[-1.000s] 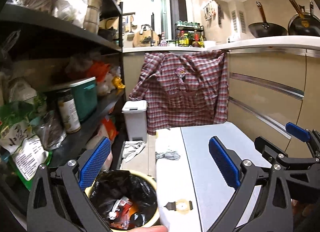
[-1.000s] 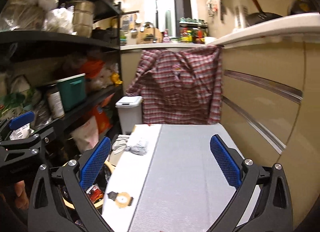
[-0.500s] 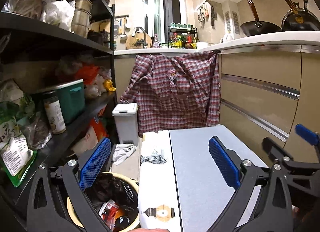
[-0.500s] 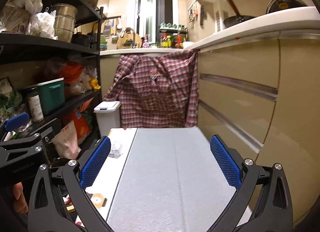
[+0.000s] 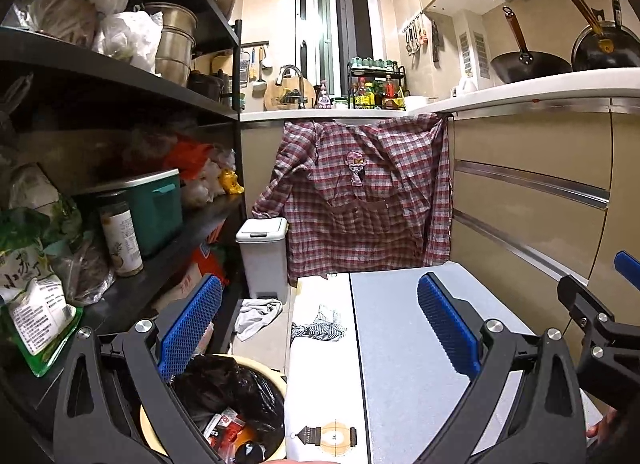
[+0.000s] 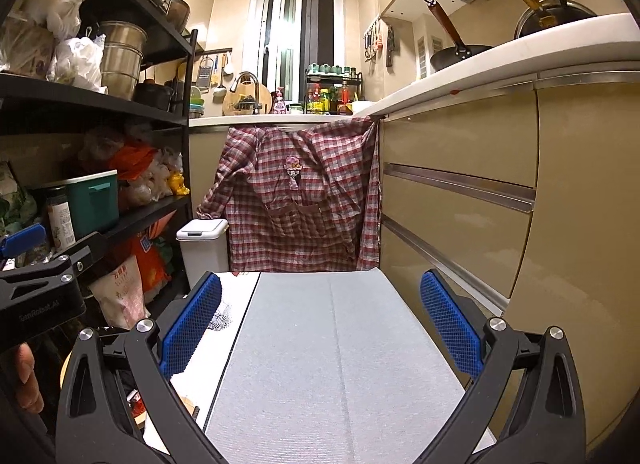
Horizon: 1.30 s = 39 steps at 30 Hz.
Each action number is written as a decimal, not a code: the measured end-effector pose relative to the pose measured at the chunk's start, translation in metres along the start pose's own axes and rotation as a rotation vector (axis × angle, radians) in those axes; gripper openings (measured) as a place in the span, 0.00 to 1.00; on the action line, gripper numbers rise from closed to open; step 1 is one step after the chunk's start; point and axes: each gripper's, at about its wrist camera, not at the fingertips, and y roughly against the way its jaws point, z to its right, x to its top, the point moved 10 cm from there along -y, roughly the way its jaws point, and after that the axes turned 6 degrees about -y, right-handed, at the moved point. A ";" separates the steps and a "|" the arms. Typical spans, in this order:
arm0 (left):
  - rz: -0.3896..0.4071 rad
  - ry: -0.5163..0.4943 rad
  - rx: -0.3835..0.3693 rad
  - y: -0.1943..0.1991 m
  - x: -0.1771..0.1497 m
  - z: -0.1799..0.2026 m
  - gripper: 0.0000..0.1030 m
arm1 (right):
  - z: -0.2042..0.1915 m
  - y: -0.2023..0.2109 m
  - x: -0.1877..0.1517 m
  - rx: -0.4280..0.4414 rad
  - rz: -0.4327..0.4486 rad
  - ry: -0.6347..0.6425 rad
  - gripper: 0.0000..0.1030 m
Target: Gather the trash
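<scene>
Setting: narrow kitchen aisle, black shelving (image 5: 120,76) on one side, beige drawers (image 6: 460,200) on the other.
Table: low grey-and-white top (image 5: 400,344) with a crumpled patterned wrapper (image 5: 318,326) on its white strip.
Trash bin: black-lined round bin (image 5: 240,396) beside the table, holding wrappers.
Left gripper (image 5: 320,332): fingers spread wide, empty, above bin and table edge.
Right gripper (image 6: 320,328): fingers spread wide, empty, over the grey mat.
Backdrop: plaid shirt (image 6: 300,192) draped from the counter; white pedal bin (image 5: 264,252) below.

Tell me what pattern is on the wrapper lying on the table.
The wrapper has black-and-white stripes, clearest in the left wrist view.
</scene>
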 end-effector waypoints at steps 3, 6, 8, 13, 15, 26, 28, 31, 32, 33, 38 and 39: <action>0.004 -0.009 0.003 0.001 0.001 0.002 0.93 | 0.000 0.002 0.001 0.006 0.004 -0.004 0.95; 0.009 -0.020 0.002 0.003 0.001 0.003 0.93 | 0.000 0.002 0.002 0.009 0.004 -0.007 0.95; 0.008 -0.022 0.003 0.003 0.001 0.003 0.93 | -0.001 0.002 0.003 0.012 0.002 -0.011 0.95; 0.011 -0.018 0.006 0.005 0.002 0.003 0.93 | -0.004 0.001 0.001 0.018 -0.005 -0.012 0.95; 0.012 -0.018 0.006 0.005 0.002 0.002 0.93 | -0.005 0.001 0.002 0.018 -0.004 -0.006 0.95; 0.012 -0.023 0.010 0.007 0.003 0.002 0.93 | -0.009 0.001 0.000 0.021 -0.007 -0.004 0.95; 0.013 -0.024 0.011 0.007 0.003 0.003 0.93 | -0.009 0.001 0.000 0.024 -0.007 -0.005 0.95; 0.014 -0.025 0.010 0.008 0.003 0.002 0.93 | -0.010 0.000 0.000 0.025 -0.005 -0.004 0.95; 0.013 -0.025 0.010 0.008 0.003 0.002 0.93 | -0.011 0.001 0.000 0.026 -0.006 -0.004 0.95; 0.013 -0.025 0.011 0.008 0.003 0.002 0.93 | -0.011 0.001 0.000 0.025 -0.006 -0.005 0.95; 0.013 -0.023 0.011 0.008 0.003 0.001 0.93 | -0.015 0.002 0.000 0.029 -0.003 -0.005 0.95; 0.013 -0.025 0.010 0.007 0.003 0.001 0.93 | -0.015 0.002 0.000 0.030 -0.003 -0.005 0.95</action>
